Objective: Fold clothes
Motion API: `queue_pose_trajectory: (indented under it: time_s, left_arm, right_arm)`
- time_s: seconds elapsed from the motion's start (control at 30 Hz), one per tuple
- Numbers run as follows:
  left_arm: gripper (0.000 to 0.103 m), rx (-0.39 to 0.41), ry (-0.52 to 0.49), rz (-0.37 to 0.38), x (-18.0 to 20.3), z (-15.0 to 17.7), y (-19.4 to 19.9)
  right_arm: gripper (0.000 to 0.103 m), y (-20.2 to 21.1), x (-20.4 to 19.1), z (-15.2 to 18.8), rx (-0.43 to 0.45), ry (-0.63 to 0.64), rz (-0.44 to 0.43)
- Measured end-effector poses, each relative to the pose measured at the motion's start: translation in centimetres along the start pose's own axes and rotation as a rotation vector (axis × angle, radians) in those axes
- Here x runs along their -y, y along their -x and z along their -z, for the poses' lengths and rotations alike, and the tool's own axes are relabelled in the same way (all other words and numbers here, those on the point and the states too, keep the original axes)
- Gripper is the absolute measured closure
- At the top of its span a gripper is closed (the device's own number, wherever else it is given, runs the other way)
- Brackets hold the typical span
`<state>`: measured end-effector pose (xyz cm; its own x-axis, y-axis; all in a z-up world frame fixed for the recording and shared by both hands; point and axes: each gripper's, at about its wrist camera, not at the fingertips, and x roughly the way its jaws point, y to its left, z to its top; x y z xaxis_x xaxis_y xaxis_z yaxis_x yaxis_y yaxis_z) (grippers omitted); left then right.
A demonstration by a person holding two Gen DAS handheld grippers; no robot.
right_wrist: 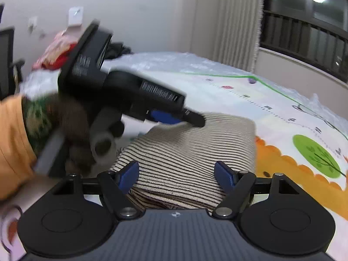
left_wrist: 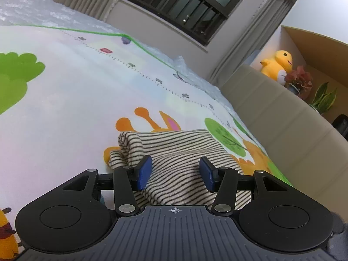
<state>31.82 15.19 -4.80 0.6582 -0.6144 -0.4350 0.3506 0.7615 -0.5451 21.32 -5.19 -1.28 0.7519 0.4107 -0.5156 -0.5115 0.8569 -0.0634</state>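
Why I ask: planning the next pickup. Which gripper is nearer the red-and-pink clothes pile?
Left. The left gripper hovers over the striped garment's far side, toward the clothes pile; the right gripper is at its near edge.

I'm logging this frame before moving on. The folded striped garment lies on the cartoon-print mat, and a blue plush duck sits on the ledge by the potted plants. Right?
One thing is off: the plush duck is yellow, not blue, as the left wrist view shows. The folded striped garment does lie on the cartoon-print mat, and the duck sits by the potted plants.

No readable text anywhere; the print on the left gripper (right_wrist: 191, 117) is blurred.
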Motion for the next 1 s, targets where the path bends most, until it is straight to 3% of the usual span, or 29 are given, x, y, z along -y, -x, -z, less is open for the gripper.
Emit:
queue_pose_trajectory:
  time_s: [0.1, 0.23, 0.33, 0.47, 0.5, 0.53, 0.57, 0.6, 0.7, 0.77, 0.9, 1.0]
  left_arm:
    - [0.049, 0.007, 0.013, 0.01, -0.3, 0.1, 0.0]
    - [0.05, 0.011, 0.008, 0.014, -0.3, 0.3, 0.0]
    - [0.05, 0.017, -0.013, 0.005, 0.0, 0.5, -0.1]
    - [0.049, 0.058, -0.044, -0.024, 1.0, 1.0, 0.7]
    - [0.045, 0.073, -0.039, -0.037, 1.4, 1.2, 1.3]
    - [0.035, 0.089, -0.031, -0.048, 1.8, 1.4, 2.3]
    - [0.024, 0.111, -0.038, -0.064, 2.6, 1.9, 3.6]
    - [0.006, 0.134, -0.045, -0.08, 3.4, 2.4, 4.9]
    - [0.004, 0.171, -0.117, -0.149, 6.1, 4.9, 8.2]
    - [0.003, 0.164, -0.111, -0.197, 7.6, 7.3, 9.6]
    - [0.0, 0.096, -0.081, -0.276, 10.3, 12.4, 10.3]
    - [0.0, 0.046, -0.084, -0.343, 12.5, 15.8, 9.7]
  right_arm:
    - [0.001, 0.7, 0.3, -0.2, 0.026, -0.044, 0.027]
    - [0.0, -1.8, -0.8, 1.3, -0.097, 0.037, 0.085]
    - [0.0, -3.4, -2.6, 2.9, -0.117, 0.176, 0.173]
    - [0.0, -3.1, -2.4, 2.8, -0.105, 0.161, 0.165]
    - [0.0, -2.6, -2.1, 2.9, -0.084, 0.148, 0.159]
    - [0.0, -2.1, -1.9, 3.0, -0.063, 0.135, 0.152]
    - [0.0, -1.5, -1.7, 3.2, -0.053, 0.115, 0.147]
    - [0.0, -0.9, -1.4, 3.5, -0.054, 0.088, 0.144]
    - [0.0, 0.6, 0.0, 4.3, -0.076, -0.007, 0.131]
    - [0.0, 1.6, 1.4, 4.9, -0.091, -0.078, 0.138]
    - [0.0, 4.1, 3.8, 6.7, -0.09, -0.178, 0.185]
    - [0.0, 5.6, 5.3, 8.2, -0.136, -0.213, 0.165]
